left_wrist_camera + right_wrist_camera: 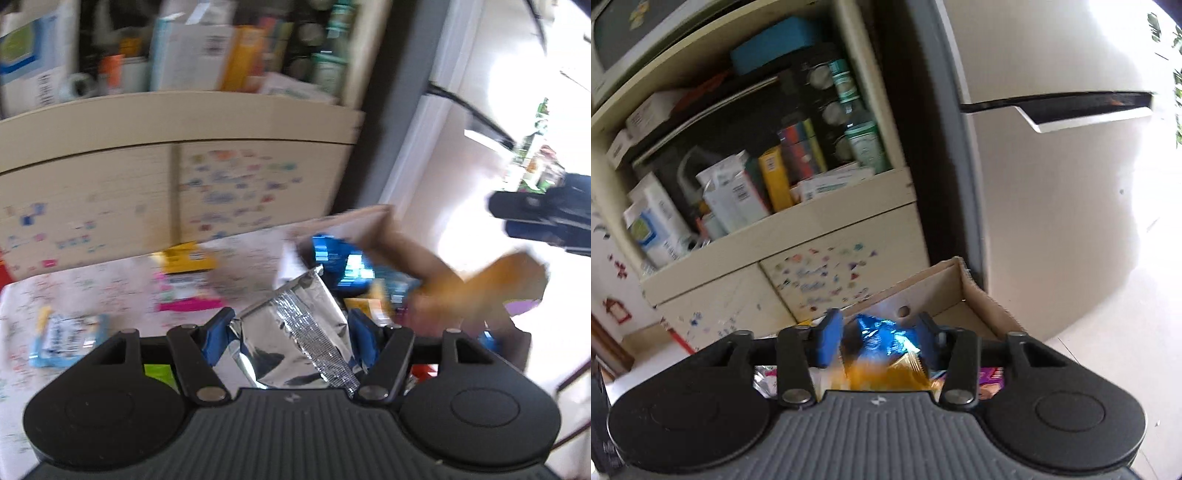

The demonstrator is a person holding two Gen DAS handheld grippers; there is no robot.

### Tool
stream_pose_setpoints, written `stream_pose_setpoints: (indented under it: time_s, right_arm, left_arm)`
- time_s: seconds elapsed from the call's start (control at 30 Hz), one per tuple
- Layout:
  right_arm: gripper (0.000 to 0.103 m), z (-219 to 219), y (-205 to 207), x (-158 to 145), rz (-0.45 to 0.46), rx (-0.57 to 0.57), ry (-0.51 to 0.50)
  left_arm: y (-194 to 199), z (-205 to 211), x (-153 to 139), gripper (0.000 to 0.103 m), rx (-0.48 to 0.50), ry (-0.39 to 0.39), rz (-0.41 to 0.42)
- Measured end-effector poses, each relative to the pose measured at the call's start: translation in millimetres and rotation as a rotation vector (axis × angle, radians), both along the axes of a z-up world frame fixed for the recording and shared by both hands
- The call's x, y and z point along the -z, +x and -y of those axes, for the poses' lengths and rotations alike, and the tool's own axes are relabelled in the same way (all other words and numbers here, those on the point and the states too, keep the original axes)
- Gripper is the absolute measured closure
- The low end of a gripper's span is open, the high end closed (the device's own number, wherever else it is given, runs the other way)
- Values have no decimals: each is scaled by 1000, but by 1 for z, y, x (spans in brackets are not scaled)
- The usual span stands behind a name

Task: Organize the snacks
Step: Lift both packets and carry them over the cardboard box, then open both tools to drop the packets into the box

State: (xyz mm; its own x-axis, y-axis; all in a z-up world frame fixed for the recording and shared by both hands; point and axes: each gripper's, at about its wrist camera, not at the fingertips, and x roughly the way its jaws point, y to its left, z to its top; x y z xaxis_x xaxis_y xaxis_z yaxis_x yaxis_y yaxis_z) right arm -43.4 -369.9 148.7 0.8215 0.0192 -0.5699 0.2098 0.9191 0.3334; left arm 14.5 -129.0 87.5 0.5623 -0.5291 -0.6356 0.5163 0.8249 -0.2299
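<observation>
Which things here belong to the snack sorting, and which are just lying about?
Job:
silver packet, between left gripper jaws
box
blue packet
orange packet
table snacks

Lying about:
shelf clutter
fridge

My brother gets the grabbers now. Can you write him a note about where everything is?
Left gripper: shut on a silver packet.
Right gripper: open, with blue and orange packets between its fingers.
Cardboard box: already holds several snacks.
Table: a yellow pack, a pink pack and a light blue pack are not yet boxed.
</observation>
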Motion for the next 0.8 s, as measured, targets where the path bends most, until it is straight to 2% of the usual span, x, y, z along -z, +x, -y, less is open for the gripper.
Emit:
stream_pose_setpoints:
  time_s: [0.13,0.33,0.47,0.53,0.6,0.8]
  right_arm:
    - [54,4,2,5,-34,22,3]
    - [53,15,-4,7,-51,65,21]
    - [49,21,-6,10,-68,102,16]
    - [48,23,-6,11,-79,114,17]
    - [47,24,-4,12,-85,113,18]
    - [37,14,-1,10,-80,94,-4]
  left_arm:
    - [-12,28,-2,37,70,-25,15]
    - [-20,63,2,36,137,-66,-7]
    - [-21,79,6,34,164,-96,-4]
    - [-22,82,6,23,194,-132,-10]
    - [-25,83,3,13,199,-132,0]
    - [-20,68,-10,9,139,-164,29]
